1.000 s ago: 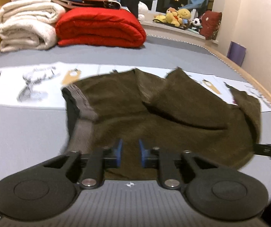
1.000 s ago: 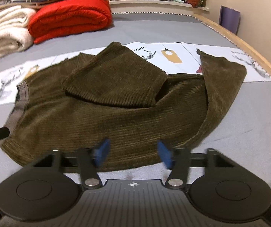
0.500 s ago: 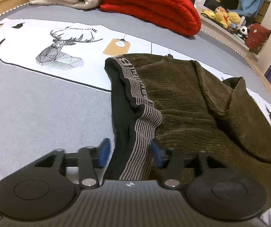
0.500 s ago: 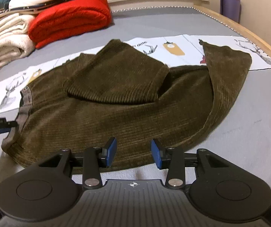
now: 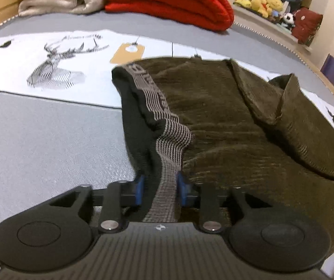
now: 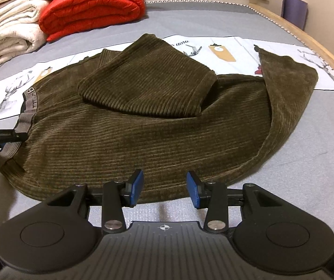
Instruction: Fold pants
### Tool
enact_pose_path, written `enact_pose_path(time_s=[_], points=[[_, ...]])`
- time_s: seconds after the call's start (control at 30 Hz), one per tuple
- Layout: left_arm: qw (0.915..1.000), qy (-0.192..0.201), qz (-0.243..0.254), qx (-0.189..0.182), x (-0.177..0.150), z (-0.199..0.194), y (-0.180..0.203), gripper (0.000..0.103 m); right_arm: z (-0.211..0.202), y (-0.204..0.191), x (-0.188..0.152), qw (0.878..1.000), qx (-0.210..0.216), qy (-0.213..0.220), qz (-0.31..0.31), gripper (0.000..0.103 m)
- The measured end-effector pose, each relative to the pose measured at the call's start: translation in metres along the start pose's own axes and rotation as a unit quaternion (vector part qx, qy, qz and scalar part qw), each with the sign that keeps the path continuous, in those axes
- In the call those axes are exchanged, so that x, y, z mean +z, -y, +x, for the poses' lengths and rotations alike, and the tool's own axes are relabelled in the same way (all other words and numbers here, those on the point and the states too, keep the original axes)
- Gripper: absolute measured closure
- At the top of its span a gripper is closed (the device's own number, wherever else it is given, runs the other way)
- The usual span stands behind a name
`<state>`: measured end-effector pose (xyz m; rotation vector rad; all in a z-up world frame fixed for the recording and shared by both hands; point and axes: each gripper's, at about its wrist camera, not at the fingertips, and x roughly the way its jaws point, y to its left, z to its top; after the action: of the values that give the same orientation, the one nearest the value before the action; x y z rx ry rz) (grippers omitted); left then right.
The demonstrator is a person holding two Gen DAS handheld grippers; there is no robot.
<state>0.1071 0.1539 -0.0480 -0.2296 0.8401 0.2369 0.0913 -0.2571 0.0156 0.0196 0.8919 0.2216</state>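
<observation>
Olive-green corduroy pants [image 6: 143,130] lie rumpled on the grey bed, with one leg folded back on top [image 6: 148,86] and another part flipped up at the right [image 6: 288,81]. The striped grey elastic waistband [image 5: 167,144] is at the pants' left end. My left gripper [image 5: 160,189] straddles the waistband, its blue pads closed against the fabric; it also shows at the left edge of the right wrist view [image 6: 15,136]. My right gripper [image 6: 164,185] is open and empty, at the pants' near edge.
A white printed sheet with a deer drawing [image 5: 57,65] lies under the pants. A red folded quilt [image 6: 92,7] and cream blankets [image 6: 10,32] are stacked at the back. The bed's wooden edge [image 6: 316,44] runs along the right.
My left gripper moved to the waistband and closed on it. My right gripper narrowed, then opened wider again, staying at the near edge.
</observation>
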Motion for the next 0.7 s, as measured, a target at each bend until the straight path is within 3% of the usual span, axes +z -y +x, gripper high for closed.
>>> enact_pose_path(time_s=[0.07, 0.17, 0.27, 0.33, 0.4, 0.5, 0.6, 0.63, 0.7], points=[[0.9993, 0.036, 0.012, 0.008, 0.000, -0.014, 0.006, 0.086, -0.002, 0.001, 0.000, 1.000, -0.003, 0.006, 0.001, 0.060], [0.9915, 0.115, 0.059, 0.019, 0.000, -0.049, 0.023, 0.088, -0.011, 0.006, 0.002, 1.000, 0.001, 0.027, 0.010, 0.060], [0.9883, 0.144, 0.047, 0.021, 0.004, -0.077, 0.023, 0.090, -0.022, 0.013, 0.005, 0.998, -0.002, 0.059, 0.022, 0.061], [0.9885, 0.144, 0.009, 0.044, 0.009, -0.092, 0.012, 0.093, -0.032, 0.019, 0.008, 0.996, -0.013, 0.083, 0.035, 0.062], [0.9858, 0.134, -0.035, 0.095, 0.014, -0.105, 0.000, 0.095, -0.040, 0.029, 0.011, 0.993, -0.017, 0.100, 0.056, 0.062], [0.9778, 0.108, -0.080, 0.161, 0.015, -0.117, -0.013, 0.096, -0.051, 0.044, 0.021, 0.989, -0.017, 0.120, 0.080, 0.062], [0.9682, 0.081, -0.107, 0.211, 0.009, -0.124, -0.018, 0.103, -0.055, 0.062, 0.039, 0.988, -0.018, 0.124, 0.089, 0.062], [0.9649, 0.079, -0.110, 0.225, 0.006, -0.127, -0.020, 0.103, -0.056, 0.069, 0.046, 0.988, -0.011, 0.123, 0.095, 0.062], [0.9667, 0.081, -0.122, 0.210, 0.003, -0.125, -0.026, 0.099, -0.056, 0.082, 0.061, 0.988, -0.008, 0.125, 0.095, 0.061]])
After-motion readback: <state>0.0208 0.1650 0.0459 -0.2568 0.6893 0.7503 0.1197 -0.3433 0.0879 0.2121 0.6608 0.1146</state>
